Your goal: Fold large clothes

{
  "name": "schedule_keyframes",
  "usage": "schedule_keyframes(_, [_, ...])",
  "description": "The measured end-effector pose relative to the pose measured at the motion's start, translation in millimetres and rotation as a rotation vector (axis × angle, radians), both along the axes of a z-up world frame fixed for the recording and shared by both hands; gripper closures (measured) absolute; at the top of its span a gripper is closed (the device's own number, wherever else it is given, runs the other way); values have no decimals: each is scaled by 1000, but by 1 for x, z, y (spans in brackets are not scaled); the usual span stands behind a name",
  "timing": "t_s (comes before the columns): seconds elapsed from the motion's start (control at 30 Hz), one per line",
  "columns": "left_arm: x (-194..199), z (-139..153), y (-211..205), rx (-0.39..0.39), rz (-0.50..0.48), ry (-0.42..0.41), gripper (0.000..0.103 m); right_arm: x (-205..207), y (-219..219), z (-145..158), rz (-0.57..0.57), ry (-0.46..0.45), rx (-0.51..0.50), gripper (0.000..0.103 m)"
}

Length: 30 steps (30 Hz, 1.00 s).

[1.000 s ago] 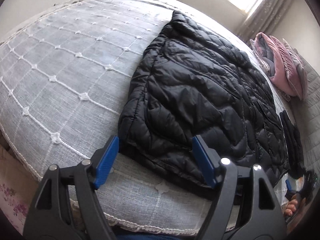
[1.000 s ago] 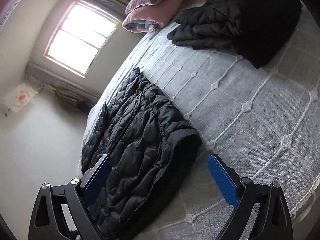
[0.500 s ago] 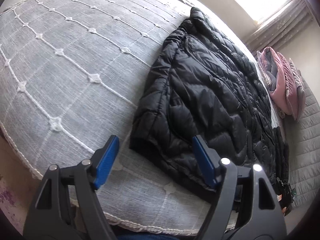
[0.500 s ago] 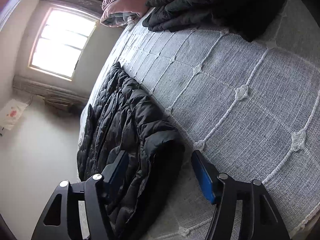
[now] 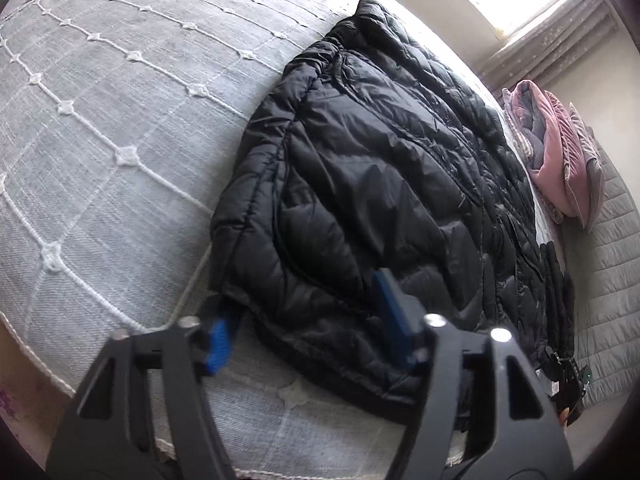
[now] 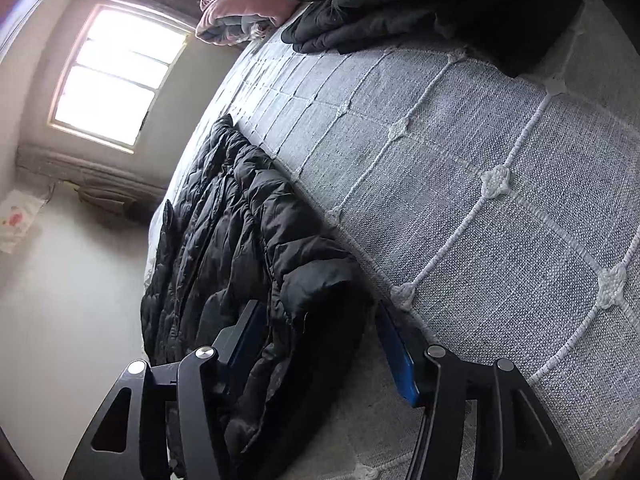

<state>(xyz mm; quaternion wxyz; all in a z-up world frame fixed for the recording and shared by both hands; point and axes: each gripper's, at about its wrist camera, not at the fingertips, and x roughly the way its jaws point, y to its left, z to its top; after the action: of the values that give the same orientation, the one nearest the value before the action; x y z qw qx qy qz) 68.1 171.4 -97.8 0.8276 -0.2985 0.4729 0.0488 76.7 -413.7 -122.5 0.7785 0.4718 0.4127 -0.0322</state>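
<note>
A black quilted puffer jacket (image 5: 380,168) lies flat along the grey bedspread (image 5: 100,128). My left gripper (image 5: 304,320) is open with its blue pads on either side of the jacket's near bottom corner, the left pad partly under the hem. In the right wrist view the same jacket (image 6: 240,248) runs away toward the window. My right gripper (image 6: 324,344) is open and straddles the jacket's other near corner, one pad on each side of the cloth.
Folded dark garments (image 6: 400,4) and pink and grey bedding (image 5: 560,160) lie at the far end of the bed. The bed's corded edge (image 5: 36,364) is close below my left gripper. A window (image 6: 116,76) is beyond the bed.
Both grippers have moved forward onto the jacket's near corners. Both jaws have narrowed around the cloth, the right one most.
</note>
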Motion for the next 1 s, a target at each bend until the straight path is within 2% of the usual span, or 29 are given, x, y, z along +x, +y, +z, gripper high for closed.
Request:
schedule_keyframes(0.03, [2,-1,0,5,0,5,58,1,0,0,3,-1,-6,46])
schedule_keyframes(0.1, [3,-2,0,-11,7,0,69,5,2,0,7,6,-30,60])
schedule_keyframes(0.2, [2,-3,2,-27,16,-12,80,12,6,-2,26,20,-50,74])
schedule_keyframes(0.23, [2,-2,1,-29,25,-22,82,14,6,-2,32,20,-55,76])
schedule_keyframes(0.3, [-1,0,1,-33,27,-38,88,15,8,-2,45,7,-54,87])
schedule_keyframes(0.37, [-3,3,1,-37,26,-50,89,14,8,1,58,-20,-45,91])
schedule_keyframes(0.43, [-8,7,2,-49,31,-65,90,10,9,9,73,-77,-31,92])
schedule_keyframes(0.5, [-15,12,5,-71,42,-89,92,1,9,22,103,-209,24,95])
schedule_keyframes(0.57, [-20,19,6,-78,45,-110,92,-9,10,34,114,-295,30,96])
schedule_keyframes(0.73, [-33,42,5,-88,36,-181,93,-21,13,49,141,-427,62,97])
schedule_keyframes(0.9, [-61,69,9,-89,21,-230,94,-55,12,67,203,-684,172,98])
schedule_keyframes(1.0, [-79,84,10,-83,11,-264,94,-82,9,68,226,-757,211,98])
